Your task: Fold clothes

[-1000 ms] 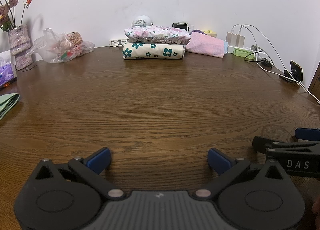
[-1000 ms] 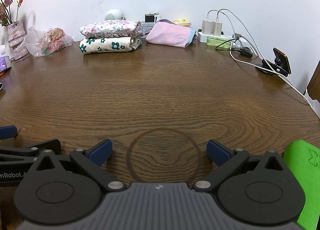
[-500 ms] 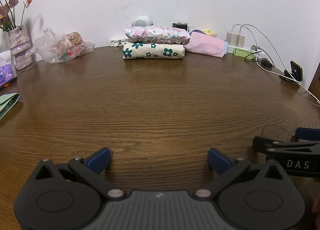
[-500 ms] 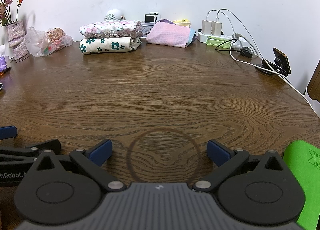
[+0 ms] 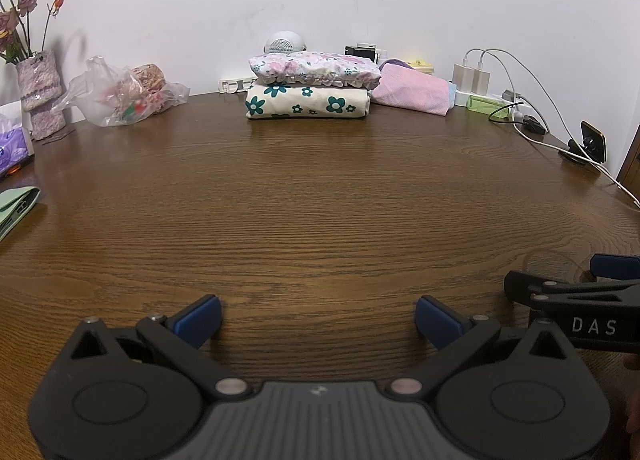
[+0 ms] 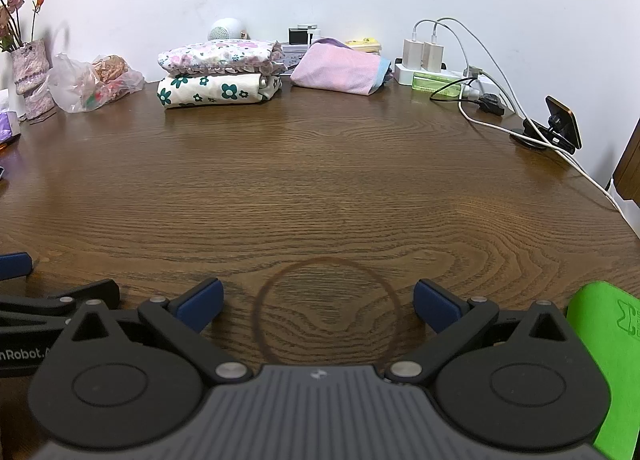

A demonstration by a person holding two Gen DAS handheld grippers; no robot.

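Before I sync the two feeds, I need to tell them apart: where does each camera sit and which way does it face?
Left wrist: on the left gripper, low, facing the wall; the right gripper shows at right.
Right wrist: on the right gripper, same heading; the left gripper shows at left.
Shared: the folded clothes stack on the wooden table.

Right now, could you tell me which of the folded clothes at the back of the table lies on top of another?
The pink floral ruffled garment: it rests on the cream one with teal flowers. The plain pink one lies beside them.

The green cloth [image 6: 600, 360] and pale green item [image 5: 16, 206] run off the frame edges.
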